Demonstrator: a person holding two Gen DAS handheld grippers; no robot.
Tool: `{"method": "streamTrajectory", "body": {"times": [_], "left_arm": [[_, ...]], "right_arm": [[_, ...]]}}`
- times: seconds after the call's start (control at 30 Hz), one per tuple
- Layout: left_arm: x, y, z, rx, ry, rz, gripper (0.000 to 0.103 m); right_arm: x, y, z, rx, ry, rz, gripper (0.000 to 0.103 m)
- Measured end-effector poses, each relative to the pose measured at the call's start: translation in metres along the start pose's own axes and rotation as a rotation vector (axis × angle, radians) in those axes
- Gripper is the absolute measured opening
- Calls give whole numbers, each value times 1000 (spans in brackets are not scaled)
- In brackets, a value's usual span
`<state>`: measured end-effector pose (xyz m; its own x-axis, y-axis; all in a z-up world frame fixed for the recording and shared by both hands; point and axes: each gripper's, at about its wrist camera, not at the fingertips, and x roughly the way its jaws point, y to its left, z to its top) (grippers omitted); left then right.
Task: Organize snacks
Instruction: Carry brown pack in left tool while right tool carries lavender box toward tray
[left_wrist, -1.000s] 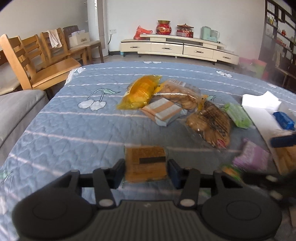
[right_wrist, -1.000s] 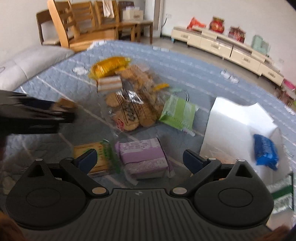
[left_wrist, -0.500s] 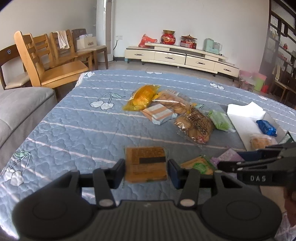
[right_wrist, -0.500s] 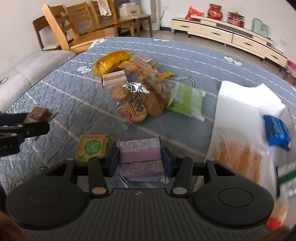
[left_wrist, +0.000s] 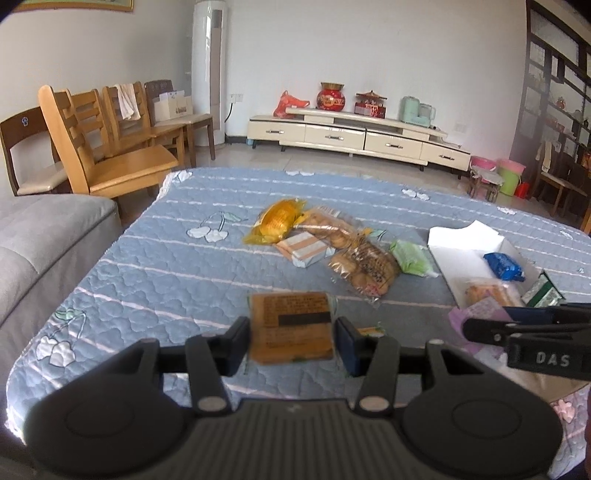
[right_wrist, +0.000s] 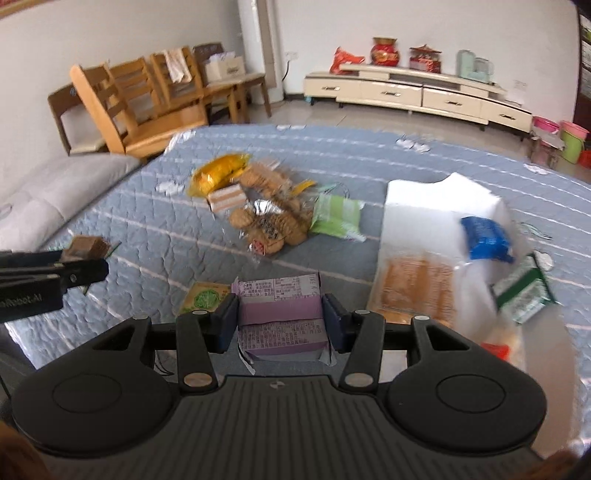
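Above blue quilt (left_wrist: 155, 280), left tongs (left_wrist: 292, 334) clamp orange packet (left_wrist: 291, 326); right tongs (right_wrist: 280, 323) clamp purple packet (right_wrist: 281, 317)

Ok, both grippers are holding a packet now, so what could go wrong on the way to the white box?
1. The right gripper grips the purple packet by its soft wrapper, which may slip or crush.
2. The white box already holds a blue pack and a cookie bag, so space looks tight.
3. The left gripper with its orange packet is close by, so they could collide.
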<state>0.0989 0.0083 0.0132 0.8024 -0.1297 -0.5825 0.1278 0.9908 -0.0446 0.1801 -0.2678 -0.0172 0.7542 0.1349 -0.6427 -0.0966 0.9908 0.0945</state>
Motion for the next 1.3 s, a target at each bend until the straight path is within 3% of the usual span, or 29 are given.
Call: {"method": "streamTrajectory", "body": {"times": [0.5,0.93,1.3], "left_arm": [[-43,-22,0,36,-71,-27,49],[-55,-54,-3,80,-84,-84,49],[-52,-82,-1,118,-82,-134,50]], "right_arm": [[-71,11,-29,39,-81,-48,61],[-128,-34,-58,95,-125,-172,61],[-160,-72,-59,159,-183,-266,61]]}}
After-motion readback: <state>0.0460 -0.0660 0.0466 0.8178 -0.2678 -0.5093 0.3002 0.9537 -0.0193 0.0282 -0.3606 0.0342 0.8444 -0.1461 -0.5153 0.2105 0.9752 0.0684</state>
